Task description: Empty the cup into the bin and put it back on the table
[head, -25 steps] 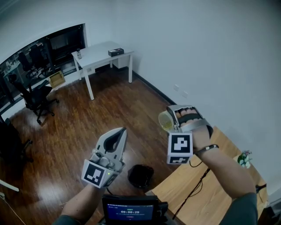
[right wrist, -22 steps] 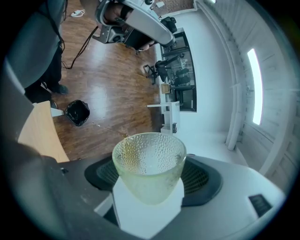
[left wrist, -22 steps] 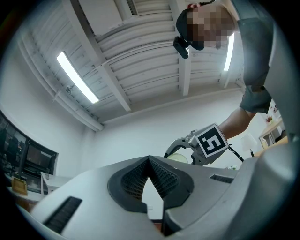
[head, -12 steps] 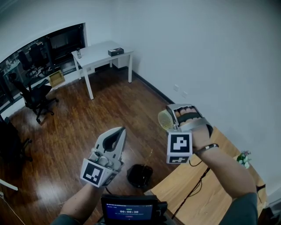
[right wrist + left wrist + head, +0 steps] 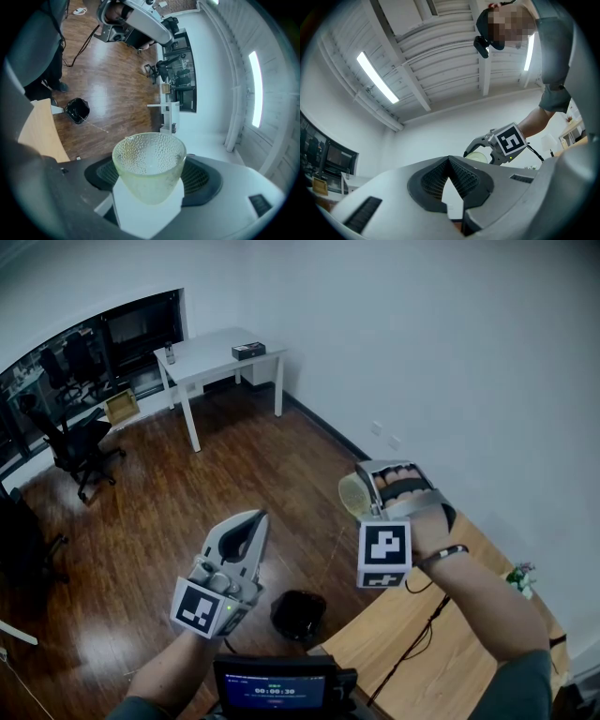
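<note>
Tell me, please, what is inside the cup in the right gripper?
Nothing shows inside the cup through its clear wall; the pads of the right gripper cover its lower flanks, hiding any drops there.

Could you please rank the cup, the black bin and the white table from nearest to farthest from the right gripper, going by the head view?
1. cup: gripped between the jaws of the right gripper, at its left side.
2. black bin: low down, below and left of that gripper.
3. white table: far across the room, at the view's upper left.
</note>
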The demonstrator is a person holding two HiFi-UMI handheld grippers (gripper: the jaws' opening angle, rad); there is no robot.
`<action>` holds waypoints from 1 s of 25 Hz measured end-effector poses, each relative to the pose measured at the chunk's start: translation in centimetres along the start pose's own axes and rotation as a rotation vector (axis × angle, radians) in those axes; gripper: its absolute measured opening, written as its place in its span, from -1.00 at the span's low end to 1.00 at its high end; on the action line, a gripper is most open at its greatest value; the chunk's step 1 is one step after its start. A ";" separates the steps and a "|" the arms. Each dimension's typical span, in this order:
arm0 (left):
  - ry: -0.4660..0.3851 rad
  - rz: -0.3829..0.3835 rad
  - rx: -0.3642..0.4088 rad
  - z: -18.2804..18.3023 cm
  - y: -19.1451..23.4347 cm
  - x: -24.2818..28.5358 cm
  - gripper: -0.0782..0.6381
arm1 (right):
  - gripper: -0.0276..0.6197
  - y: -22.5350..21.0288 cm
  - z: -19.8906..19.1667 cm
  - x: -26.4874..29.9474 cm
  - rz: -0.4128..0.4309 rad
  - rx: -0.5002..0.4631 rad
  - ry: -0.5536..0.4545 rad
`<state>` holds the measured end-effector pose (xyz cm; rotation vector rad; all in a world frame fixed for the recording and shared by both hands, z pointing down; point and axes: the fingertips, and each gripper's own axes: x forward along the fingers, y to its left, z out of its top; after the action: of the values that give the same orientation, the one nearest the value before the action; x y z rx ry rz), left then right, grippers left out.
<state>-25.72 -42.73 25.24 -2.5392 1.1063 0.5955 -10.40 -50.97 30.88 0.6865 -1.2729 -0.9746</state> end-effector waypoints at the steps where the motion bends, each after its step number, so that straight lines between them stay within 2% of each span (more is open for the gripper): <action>1: 0.005 0.000 -0.007 -0.1 0.0 0.0 -0.81 | 0.29 0.0 0.0 0.0 -0.001 -0.004 0.000; 14: 0.005 0.006 -0.014 -0.1 -0.3 -0.4 -0.81 | 0.29 -0.6 -0.2 -0.7 -0.020 -0.046 0.016; 25: -0.012 0.013 -0.031 -0.1 -0.3 -0.3 -0.81 | 0.29 -1.1 -0.4 -1.1 -0.037 -0.135 0.039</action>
<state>-25.61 -42.41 25.53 -2.5534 1.1189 0.6349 -10.24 -50.52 29.36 0.6223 -1.1527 -1.0626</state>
